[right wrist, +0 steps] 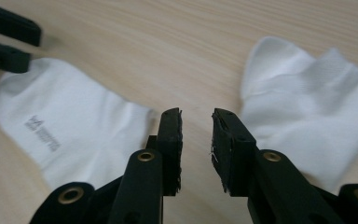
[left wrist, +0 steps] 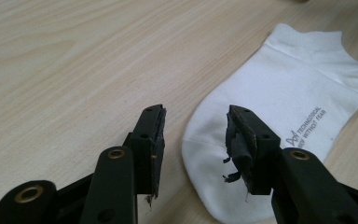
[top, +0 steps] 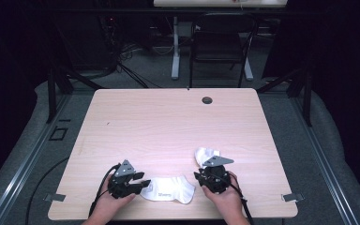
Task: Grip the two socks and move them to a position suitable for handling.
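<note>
White cotton, two ankle socks on a pale wood tabletop (top: 168,122). The flat sock (top: 168,190) lies near the front edge between both hands, printed side up, toe end toward the left gripper (top: 138,182). The second sock (top: 205,154) sits crumpled just beyond the right gripper (top: 206,177).

Left gripper: jaws spread wide, nothing between the pads; in the left gripper view the toe end (left wrist: 223,154) lies just under and beside the right-hand jaw, not pinched. Right gripper (right wrist: 196,140): jaws at a narrow gap, empty, bare wood between them, flat sock (right wrist: 70,126) to one side and crumpled sock (right wrist: 307,116) to the other.

Looks like pairing or stacking the socks, flat one already laid out, crumpled one next.

How I'd do it:
- Right gripper: open wider first, then go for the raised cuff fold of the crumpled sock, not the flat part. Pinch a single edge.
- Lift enough for the fabric to hang and unfold before dragging it over.
- Left gripper: pin the toe of the flat sock so it doesn't slide when the other lands on it.
- Risk: worn pad rubber on the left jaw could snag the knit.
</note>
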A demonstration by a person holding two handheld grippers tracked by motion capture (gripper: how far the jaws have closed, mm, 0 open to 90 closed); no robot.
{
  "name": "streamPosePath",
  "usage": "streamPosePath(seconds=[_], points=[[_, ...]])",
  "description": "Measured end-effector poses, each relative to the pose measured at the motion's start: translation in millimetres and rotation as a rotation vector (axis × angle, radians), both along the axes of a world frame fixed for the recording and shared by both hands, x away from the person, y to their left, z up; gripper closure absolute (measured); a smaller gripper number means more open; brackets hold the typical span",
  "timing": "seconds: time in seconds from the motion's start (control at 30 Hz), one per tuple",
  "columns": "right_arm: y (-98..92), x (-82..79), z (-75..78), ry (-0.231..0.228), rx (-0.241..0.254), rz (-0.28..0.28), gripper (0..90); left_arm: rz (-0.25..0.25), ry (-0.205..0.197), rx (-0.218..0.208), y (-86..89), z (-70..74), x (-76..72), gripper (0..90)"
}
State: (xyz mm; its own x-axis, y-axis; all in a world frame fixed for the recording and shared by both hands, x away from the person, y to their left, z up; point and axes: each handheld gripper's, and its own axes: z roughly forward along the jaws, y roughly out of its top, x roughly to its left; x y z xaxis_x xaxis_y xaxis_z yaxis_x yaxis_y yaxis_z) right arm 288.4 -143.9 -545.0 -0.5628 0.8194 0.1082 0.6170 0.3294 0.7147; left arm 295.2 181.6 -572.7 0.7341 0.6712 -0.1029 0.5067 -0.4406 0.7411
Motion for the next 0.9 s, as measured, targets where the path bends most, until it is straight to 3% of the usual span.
streamPosePath(seconds=[0.2,0.47,0.63,0.9], points=[[-16.8,23.6,-2.9,-0.021,-0.006,-0.104,70.7,0.017,0.001,-0.016,1.5,0.1,2.3,55.0],[-20.3,53.6,-15.8,0.024,-0.023,-0.199,68.6,0.034,0.002,-0.028,4.4,0.7,4.9,54.8],[-13.9,61.6,-23.6,0.045,-0.031,-0.198,68.9,0.043,-0.001,-0.033,7.1,1.3,6.6,54.5],[5.4,63.4,-26.7,0.044,-0.046,-0.134,70.0,0.057,0.0,-0.044,9.4,1.1,8.9,54.3]])
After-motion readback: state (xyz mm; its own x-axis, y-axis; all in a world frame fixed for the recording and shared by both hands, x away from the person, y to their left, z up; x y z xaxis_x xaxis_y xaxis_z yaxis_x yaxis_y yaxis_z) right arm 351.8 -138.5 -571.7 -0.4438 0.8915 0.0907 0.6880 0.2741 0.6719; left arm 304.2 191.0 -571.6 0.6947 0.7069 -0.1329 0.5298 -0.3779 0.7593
